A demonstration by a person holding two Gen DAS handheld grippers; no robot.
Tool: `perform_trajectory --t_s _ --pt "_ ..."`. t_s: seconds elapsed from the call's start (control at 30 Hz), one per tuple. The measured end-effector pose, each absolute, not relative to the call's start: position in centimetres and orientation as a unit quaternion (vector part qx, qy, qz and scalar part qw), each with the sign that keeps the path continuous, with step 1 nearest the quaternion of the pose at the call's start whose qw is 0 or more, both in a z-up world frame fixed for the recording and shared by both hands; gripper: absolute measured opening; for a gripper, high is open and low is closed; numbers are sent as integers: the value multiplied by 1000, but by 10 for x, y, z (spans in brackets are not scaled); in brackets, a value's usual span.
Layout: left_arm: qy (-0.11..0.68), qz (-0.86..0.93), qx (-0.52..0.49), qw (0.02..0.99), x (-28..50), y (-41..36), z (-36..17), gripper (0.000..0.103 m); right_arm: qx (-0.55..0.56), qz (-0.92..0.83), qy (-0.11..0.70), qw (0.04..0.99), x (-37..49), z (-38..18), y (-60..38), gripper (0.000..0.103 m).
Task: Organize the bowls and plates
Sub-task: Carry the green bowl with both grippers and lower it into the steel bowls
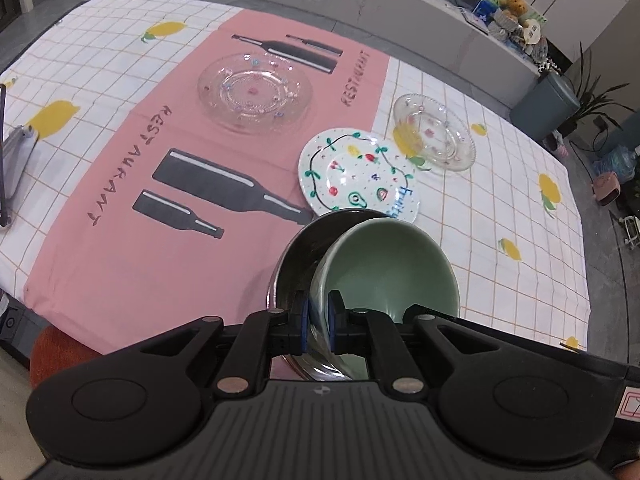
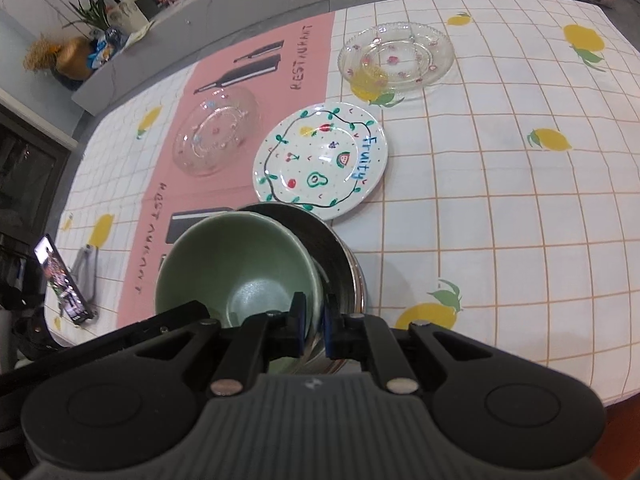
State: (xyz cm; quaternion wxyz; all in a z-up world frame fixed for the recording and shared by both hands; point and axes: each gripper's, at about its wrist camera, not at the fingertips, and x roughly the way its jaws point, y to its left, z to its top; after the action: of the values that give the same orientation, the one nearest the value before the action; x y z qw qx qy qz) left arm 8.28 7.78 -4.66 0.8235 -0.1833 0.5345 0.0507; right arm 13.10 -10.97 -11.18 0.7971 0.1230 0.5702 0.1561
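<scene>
A green ceramic bowl rests tilted inside a steel bowl near the table's front edge. My left gripper is shut on the green bowl's left rim. My right gripper is shut on the green bowl's right rim. A white plate painted with fruit lies just beyond the bowls. A clear glass plate lies on the pink cloth panel. A second clear glass dish lies farther right.
The table carries a checked cloth with lemons and a pink panel. A phone on a stand stands at the left edge. A grey ledge with clutter runs behind the table.
</scene>
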Motion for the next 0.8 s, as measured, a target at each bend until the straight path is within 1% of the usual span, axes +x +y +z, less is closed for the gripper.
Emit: perform_trajectory --t_s 0.27,0.43,0.8 --pt "544 49 -148 824 85 75 -54 11 85 171 574 796 137 -123 -96 6" --pt "551 42 -150 820 88 76 -59 12 72 171 571 800 140 -125 -94 5" --pt "546 29 -173 819 89 87 -51 14 54 174 573 799 144 -126 -88 6"
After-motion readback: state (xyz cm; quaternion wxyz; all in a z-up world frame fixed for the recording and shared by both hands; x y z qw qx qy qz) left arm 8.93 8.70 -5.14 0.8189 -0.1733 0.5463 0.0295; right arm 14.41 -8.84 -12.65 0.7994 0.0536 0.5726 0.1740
